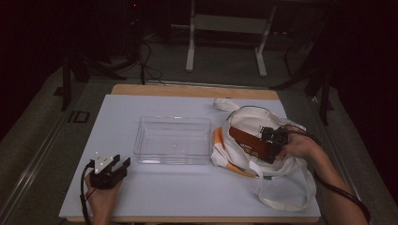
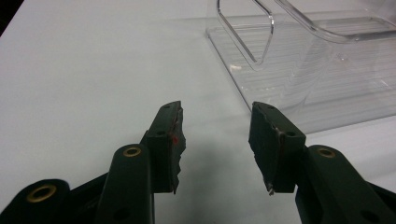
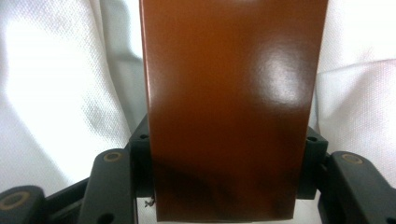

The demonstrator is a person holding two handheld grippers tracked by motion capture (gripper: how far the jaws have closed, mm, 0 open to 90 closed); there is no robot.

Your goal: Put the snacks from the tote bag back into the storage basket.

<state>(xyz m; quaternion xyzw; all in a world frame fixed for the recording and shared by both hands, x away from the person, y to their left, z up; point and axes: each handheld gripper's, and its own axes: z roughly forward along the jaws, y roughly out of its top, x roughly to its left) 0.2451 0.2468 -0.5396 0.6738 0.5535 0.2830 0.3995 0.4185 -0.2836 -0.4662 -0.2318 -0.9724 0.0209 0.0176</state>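
Right gripper (image 1: pixel 273 140) clamped on brown box (image 1: pixel 250 144) over white tote bag (image 1: pixel 256 117), frame right. Left gripper (image 1: pixel 117 165) lower left, jaws apart, empty, near clear bin (image 1: pixel 172 139).

Setting: a lab or test room set up for recording, not a home. I work at a wooden table (image 1: pixel 197 90) covered by a plain white mat (image 1: pixel 155 192). Beyond the table: grey carpeted floor (image 1: pixel 220 65), loose black cables (image 1: pixel 149 65), white metal stand legs (image 1: pixel 190 51). Dark surroundings behind that; details there unreadable.
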